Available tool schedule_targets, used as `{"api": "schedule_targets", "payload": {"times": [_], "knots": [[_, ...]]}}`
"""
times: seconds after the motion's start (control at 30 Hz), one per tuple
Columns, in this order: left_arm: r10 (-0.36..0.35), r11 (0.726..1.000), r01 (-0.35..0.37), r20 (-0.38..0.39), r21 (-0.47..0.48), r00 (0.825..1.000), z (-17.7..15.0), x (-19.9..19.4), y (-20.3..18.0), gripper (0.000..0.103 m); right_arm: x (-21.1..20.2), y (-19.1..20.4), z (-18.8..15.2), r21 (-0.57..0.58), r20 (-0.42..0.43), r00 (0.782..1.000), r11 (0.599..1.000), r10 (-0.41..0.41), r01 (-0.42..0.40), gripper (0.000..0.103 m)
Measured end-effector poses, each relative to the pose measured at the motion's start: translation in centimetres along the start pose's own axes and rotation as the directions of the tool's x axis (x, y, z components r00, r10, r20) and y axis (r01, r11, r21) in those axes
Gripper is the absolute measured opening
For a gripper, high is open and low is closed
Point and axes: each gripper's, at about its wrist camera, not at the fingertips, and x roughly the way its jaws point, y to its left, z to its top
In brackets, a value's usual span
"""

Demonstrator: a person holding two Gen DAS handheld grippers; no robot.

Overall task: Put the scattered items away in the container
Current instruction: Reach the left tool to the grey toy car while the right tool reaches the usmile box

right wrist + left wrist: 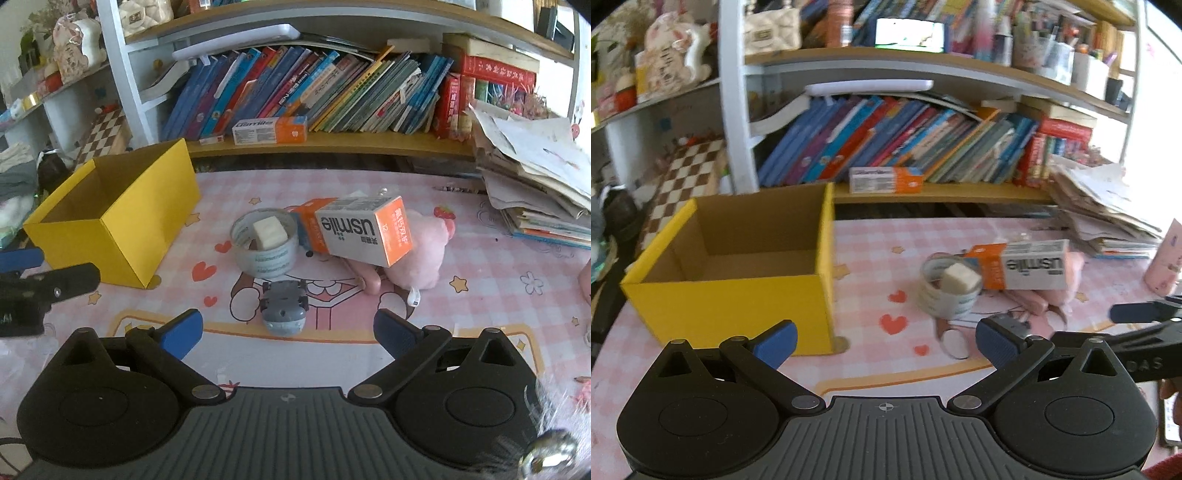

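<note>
A yellow cardboard box (pixel 727 295) (pixel 110 218) stands open-topped on the left of the pink tablecloth; the part of its inside that shows holds nothing. To its right sits a clear tape roll (pixel 264 258) (pixel 947 302) with a white cube eraser (pixel 269 232) resting in it. An orange-and-white usmile carton (pixel 354 230) (pixel 1027 267) leans on a pink plush toy (pixel 424 247). A small grey toy car (pixel 284 308) lies just ahead of my right gripper (pixel 288 332), which is open and empty. My left gripper (pixel 886 343) is open too, in front of the box's near right corner.
Behind the table runs a shelf of leaning books (pixel 314 92) with a second usmile carton (pixel 271 131) on its ledge. A messy paper stack (pixel 532 177) fills the back right. A pink cup (pixel 1167 258) stands at the far right. A chequered board (pixel 690 173) leans behind the box.
</note>
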Motion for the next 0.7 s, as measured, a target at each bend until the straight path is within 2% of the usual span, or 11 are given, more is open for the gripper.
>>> {"api": "schedule_targets", "payload": {"times": [0.13, 0.2, 0.27, 0.43, 0.53, 0.6, 0.7], "knots": [[-0.019, 1.000, 0.019, -0.008, 0.012, 1.000, -0.1, 0.9, -1.3, 0.103, 0.3, -1.2, 0.0, 0.015, 0.000, 1.000, 1.000, 0.003, -0.003, 0.082], [-0.031, 0.999, 0.031, -0.027, 0.009, 0.999, -0.1, 1.4, -1.8, 0.103, 0.5, -1.8, -0.1, 0.025, -0.006, 1.000, 1.000, 0.010, -0.010, 0.064], [-0.041, 0.999, 0.041, -0.053, 0.009, 0.998, -0.2, 2.2, -2.3, 0.103, 0.8, -2.5, -0.2, 0.035, -0.016, 1.000, 0.999, 0.021, -0.020, 0.057], [-0.075, 0.996, 0.080, -0.125, 0.036, 0.989, 0.0, 4.5, -4.0, 0.103, 1.0, -3.9, 0.1, 0.053, 0.008, 1.000, 0.998, -0.025, 0.024, 0.059], [-0.107, 0.990, 0.120, -0.145, 0.079, 0.984, 0.2, 5.6, -5.4, 0.103, 1.2, -4.6, 0.5, 0.040, 0.030, 0.998, 0.998, -0.048, 0.047, 0.065], [-0.132, 0.983, 0.150, -0.159, 0.106, 0.978, 0.2, 6.4, -6.3, 0.103, 1.6, -5.1, 0.8, 0.029, 0.041, 0.997, 0.998, -0.064, 0.063, 0.072], [-0.151, 0.976, 0.177, -0.188, 0.130, 0.970, 0.1, 7.8, -7.3, 0.102, 2.1, -5.7, 1.3, 0.014, 0.051, 0.996, 0.997, -0.073, 0.072, 0.073]]}}
